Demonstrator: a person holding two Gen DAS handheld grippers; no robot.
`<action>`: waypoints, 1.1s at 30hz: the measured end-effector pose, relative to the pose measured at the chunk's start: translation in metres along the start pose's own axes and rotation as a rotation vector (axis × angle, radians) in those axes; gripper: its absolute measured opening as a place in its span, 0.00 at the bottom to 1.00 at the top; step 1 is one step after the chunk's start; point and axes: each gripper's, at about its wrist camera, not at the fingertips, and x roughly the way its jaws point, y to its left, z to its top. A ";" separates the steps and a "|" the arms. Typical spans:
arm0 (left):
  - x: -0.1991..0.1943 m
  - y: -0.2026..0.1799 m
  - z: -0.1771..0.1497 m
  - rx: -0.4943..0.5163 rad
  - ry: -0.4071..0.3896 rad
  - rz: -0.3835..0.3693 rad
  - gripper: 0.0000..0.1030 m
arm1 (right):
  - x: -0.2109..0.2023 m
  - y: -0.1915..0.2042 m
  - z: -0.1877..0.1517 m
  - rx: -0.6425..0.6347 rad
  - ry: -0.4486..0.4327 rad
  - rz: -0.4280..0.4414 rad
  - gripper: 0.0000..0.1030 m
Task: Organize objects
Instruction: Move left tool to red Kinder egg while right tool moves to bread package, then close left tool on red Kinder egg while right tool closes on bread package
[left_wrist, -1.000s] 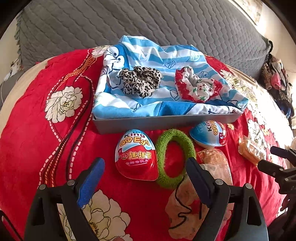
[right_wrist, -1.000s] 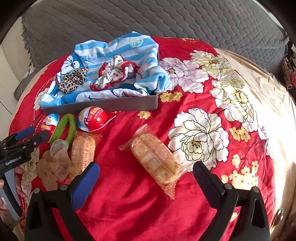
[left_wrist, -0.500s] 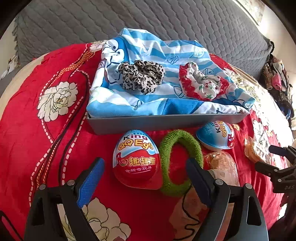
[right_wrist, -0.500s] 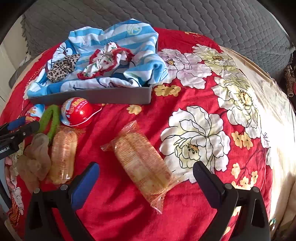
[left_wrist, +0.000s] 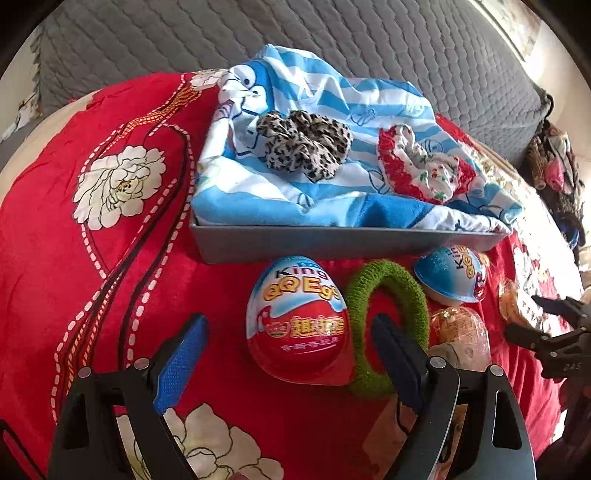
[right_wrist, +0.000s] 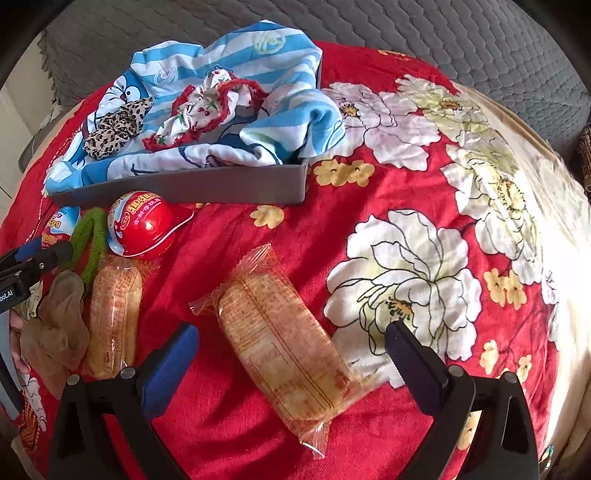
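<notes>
My left gripper (left_wrist: 288, 332) is open, its fingers either side of a red and white toy egg (left_wrist: 297, 321) lying on the red bedspread. A green hair tie (left_wrist: 388, 321) lies right of the egg, under the right finger. A second toy egg (left_wrist: 450, 277) lies further right. My right gripper (right_wrist: 291, 339) is open around a clear pack of biscuits (right_wrist: 280, 343). A grey tray (left_wrist: 332, 242) behind holds a blue striped cloth (left_wrist: 314, 92), a leopard scrunchie (left_wrist: 304, 144) and a red-edged scrunchie (left_wrist: 421, 166).
A second biscuit pack (right_wrist: 114, 314) and a tan scrunchie (right_wrist: 55, 328) lie left of the right gripper. A grey quilted cushion (left_wrist: 221, 33) runs along the back. Clothes (left_wrist: 557, 166) hang at the far right. The flowered bedspread (right_wrist: 424, 258) extends to the right.
Both grippers have moved forward and down. The toy egg now sits between the left fingers, and the biscuit pack now sits between the right fingers.
</notes>
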 end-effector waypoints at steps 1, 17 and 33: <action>0.000 0.002 0.000 -0.008 -0.002 -0.002 0.87 | 0.002 0.000 0.000 0.005 0.005 0.008 0.99; 0.009 0.001 0.000 0.014 0.002 -0.049 0.84 | 0.011 0.002 0.003 -0.011 0.020 0.007 0.80; 0.004 0.001 -0.001 0.016 0.002 -0.109 0.58 | 0.007 -0.002 0.007 0.039 -0.001 0.057 0.48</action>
